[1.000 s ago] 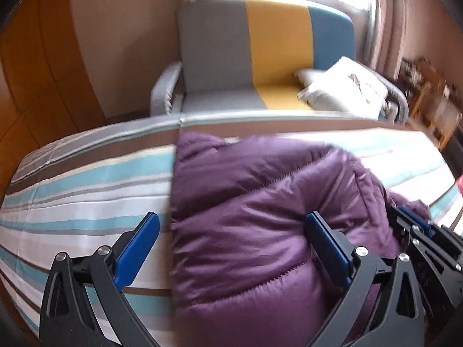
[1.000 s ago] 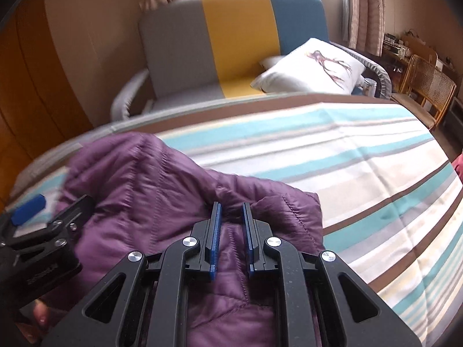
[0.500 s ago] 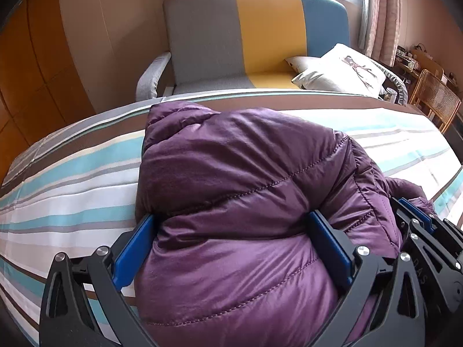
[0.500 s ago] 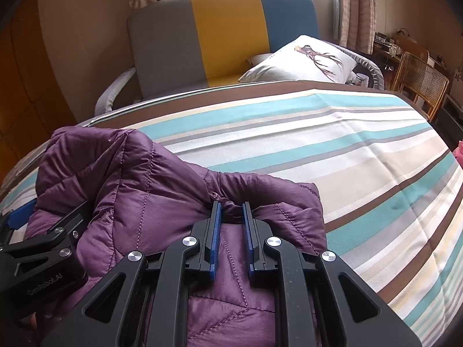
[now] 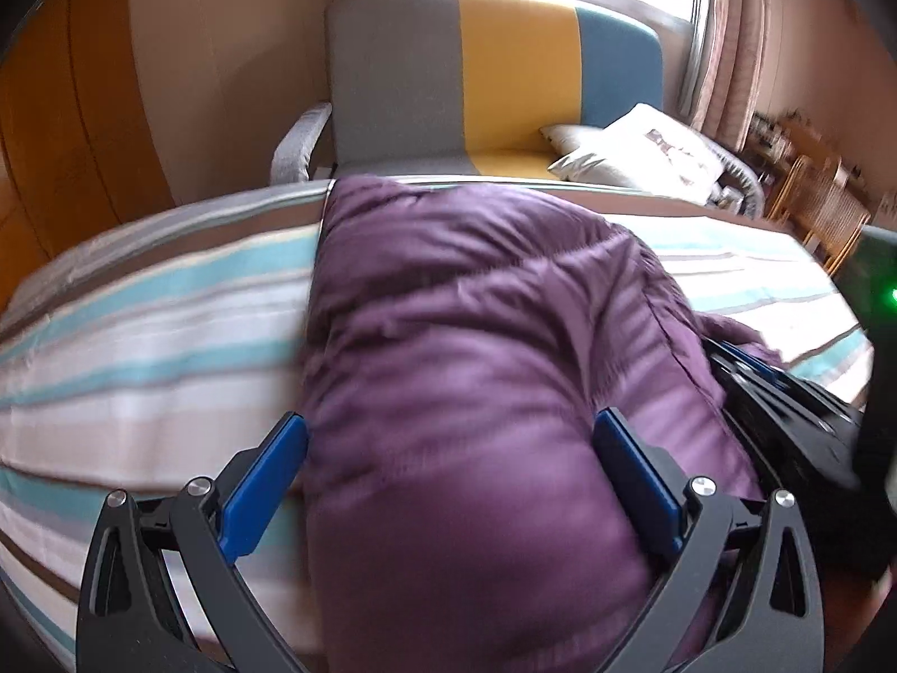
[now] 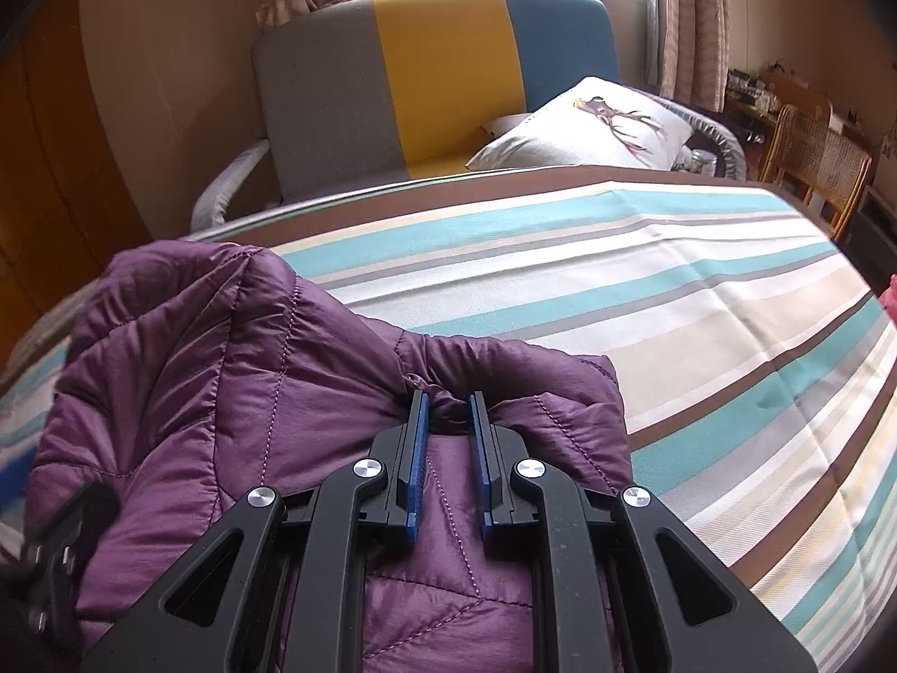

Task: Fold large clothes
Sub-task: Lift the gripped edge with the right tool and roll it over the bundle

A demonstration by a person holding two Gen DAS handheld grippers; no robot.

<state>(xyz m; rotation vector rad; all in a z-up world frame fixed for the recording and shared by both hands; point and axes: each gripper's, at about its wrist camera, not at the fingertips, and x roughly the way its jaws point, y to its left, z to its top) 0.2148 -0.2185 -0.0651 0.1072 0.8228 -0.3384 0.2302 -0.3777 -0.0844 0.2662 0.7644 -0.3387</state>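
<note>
Behind the purple jacket (image 6: 235, 392), left gripper (image 6: 56, 549) mostly hidden.

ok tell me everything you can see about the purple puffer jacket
The purple quilted puffer jacket looks shiny and thickly padded, with stitched seams across its panels. It lies bunched in a puffy heap on the striped bedcover. The right gripper is shut on a gathered fold of it. The left gripper straddles a thick bulge with jaws wide; whether its pads press in is unclear.
</note>
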